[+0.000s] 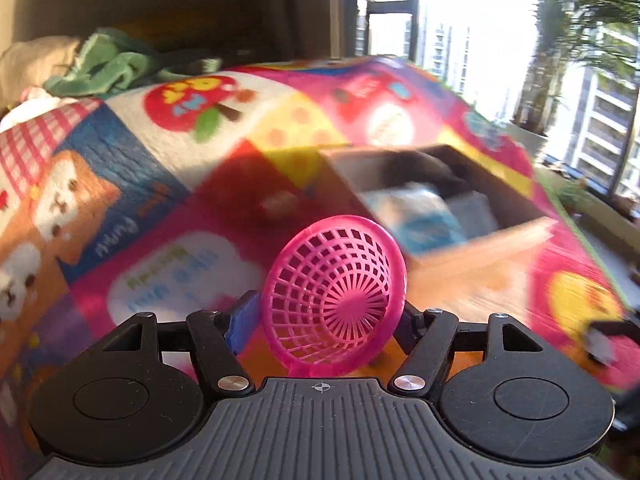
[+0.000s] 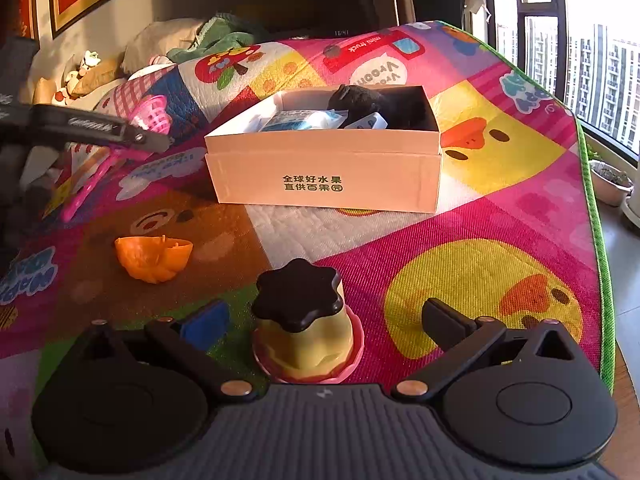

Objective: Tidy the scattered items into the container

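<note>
My left gripper is shut on a pink toy strainer, with its mesh bowl between the blue pads and lifted above the play mat. The right wrist view shows that strainer at the left, its handle hanging down. A cardboard box stands mid-mat and holds a black plush item and blue-white packets. In the blurred left wrist view the box lies ahead to the right. My right gripper is open around a yellow pudding toy with a dark top, the pads apart from it.
An orange toy shell lies on the mat left of the pudding toy. The mat's green edge runs along the right, with a plant pot and window beyond. Pillows and a green cloth are piled at the back.
</note>
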### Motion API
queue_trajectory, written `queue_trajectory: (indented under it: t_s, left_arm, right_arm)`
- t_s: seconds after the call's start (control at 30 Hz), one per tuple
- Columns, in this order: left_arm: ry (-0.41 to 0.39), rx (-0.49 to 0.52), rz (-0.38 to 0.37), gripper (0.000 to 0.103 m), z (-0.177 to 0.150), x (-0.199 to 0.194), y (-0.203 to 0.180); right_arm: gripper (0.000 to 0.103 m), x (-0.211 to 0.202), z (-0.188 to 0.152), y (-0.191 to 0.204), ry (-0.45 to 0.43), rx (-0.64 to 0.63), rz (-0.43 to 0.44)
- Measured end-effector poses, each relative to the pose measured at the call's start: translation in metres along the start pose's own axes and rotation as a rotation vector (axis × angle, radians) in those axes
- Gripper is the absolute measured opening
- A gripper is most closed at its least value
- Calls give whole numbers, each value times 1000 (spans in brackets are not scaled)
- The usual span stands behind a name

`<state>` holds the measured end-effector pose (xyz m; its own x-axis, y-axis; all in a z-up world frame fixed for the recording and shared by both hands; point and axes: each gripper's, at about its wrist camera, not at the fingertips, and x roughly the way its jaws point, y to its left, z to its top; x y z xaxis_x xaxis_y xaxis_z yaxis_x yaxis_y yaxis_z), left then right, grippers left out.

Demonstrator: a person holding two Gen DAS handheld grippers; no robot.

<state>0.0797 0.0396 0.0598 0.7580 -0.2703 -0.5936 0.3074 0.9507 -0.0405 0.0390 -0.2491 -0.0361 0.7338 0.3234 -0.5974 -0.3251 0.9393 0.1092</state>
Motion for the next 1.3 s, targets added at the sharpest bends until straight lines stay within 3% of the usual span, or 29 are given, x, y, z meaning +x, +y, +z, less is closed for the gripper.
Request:
queue_trajectory:
  t_s: [0.13, 0.17, 0.23, 0.37, 0.53, 0.63, 0.77, 0.83, 0.87, 0.9, 0.97, 1.13, 1.3]
  left_arm:
    - [-23, -23, -67, 73, -30, -28, -34]
    - [-16, -26, -72, 76, -36, -27, -38]
    - [17, -25, -65, 95, -47, -20, -41]
    - [27, -33, -57, 96, -57, -25, -33]
    - [-61, -138, -72, 102, -55, -43, 1]
    - [-105, -222, -53, 103, -58, -42, 26]
    - [-169, -359, -8, 103, -68, -34, 56]
    - [-217, -433, 72, 103, -76, -34, 69]
    - [-240, -468, 118, 103, -79, -36, 75]
    - [-259, -513, 152, 103, -82, -39, 82]
    - [-294, -600, 142, 103, -87, -45, 96]
    - [-282, -615, 134, 103, -89, -43, 99]
    - [-282, -540, 129, 103, -86, -41, 88]
  right_arm:
    - [103, 0, 0, 0, 0, 5, -1]
    - [103, 0, 1, -1, 1, 10, -4]
    - [103, -2, 3, -3, 8, 29, -24]
    - [103, -20, 19, -2, -10, 45, 5]
    - [103, -57, 83, 28, -142, -88, 58]
    - [103, -52, 146, 56, -138, -115, 129]
    - [103, 17, 233, 94, 60, -33, 294]
    - [102, 69, 260, 114, 161, -21, 262]
    - [90, 95, 268, 123, 201, -36, 220]
    - [69, 122, 273, 133, 241, -64, 181]
    - [53, 168, 277, 145, 318, -104, 132]
    - [53, 247, 268, 145, 430, -127, -37]
    - [63, 283, 261, 151, 441, -205, -95]
